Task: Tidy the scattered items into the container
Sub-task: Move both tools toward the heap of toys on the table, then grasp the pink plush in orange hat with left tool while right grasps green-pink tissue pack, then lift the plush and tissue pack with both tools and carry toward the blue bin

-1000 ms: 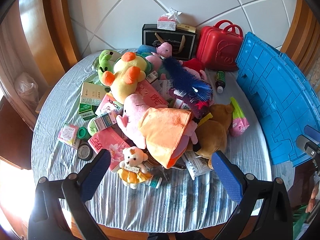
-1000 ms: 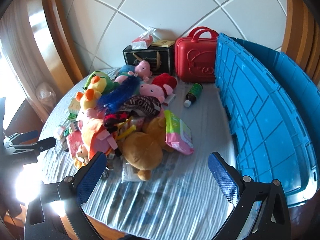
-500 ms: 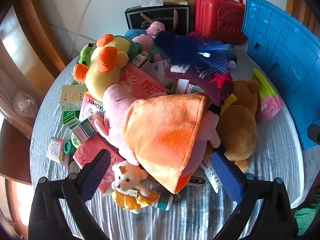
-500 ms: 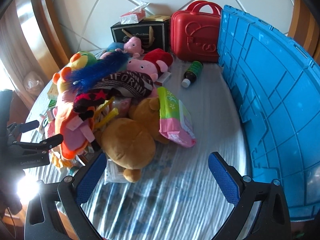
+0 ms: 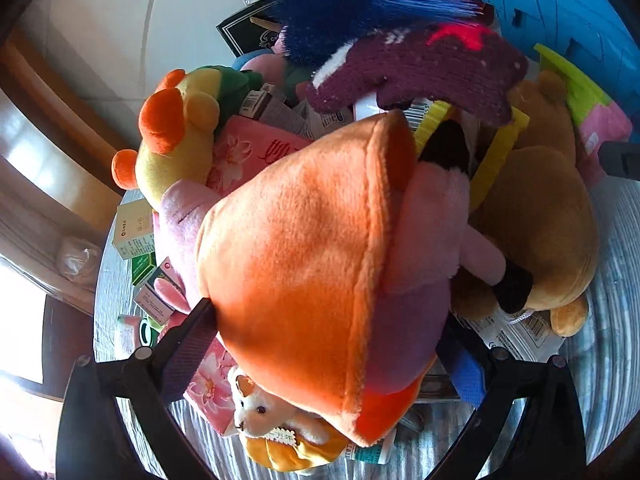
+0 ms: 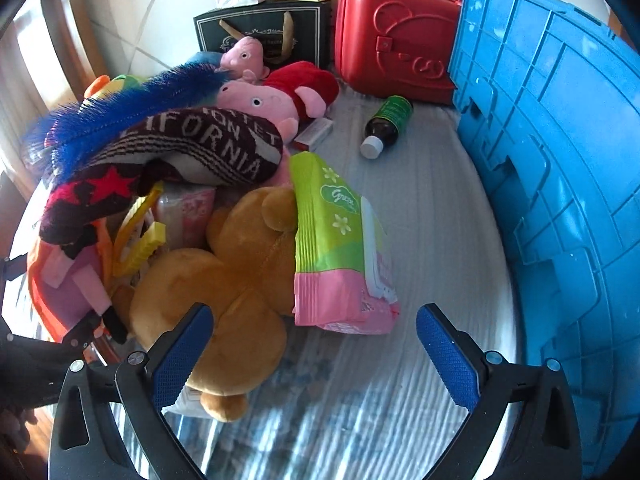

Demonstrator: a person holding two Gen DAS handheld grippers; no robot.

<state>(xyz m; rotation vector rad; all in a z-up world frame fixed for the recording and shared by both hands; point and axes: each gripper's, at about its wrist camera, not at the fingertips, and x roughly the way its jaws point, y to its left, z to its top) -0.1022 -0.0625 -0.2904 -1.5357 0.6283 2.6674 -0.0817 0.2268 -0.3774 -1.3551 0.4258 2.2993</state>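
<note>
A heap of toys and packets lies on the striped tablecloth. My left gripper is open and low over the pink pig plush in an orange dress, its fingers either side of the dress without clamping it. A small white bear lies just below. My right gripper is open above the cloth, its left finger against the brown bear plush; the green-and-pink tissue packet sits just ahead. The blue crate stands on its side at the right.
A red toy suitcase and a black gift bag stand at the back. A dark bottle lies on the cloth. A blue brush, knitted hat, yellow duck plush and small boxes crowd the heap.
Both grippers have moved forward and down into the heap. The left one now straddles the orange-dressed pig; the right has closed in on the brown bear and tissue packet.
</note>
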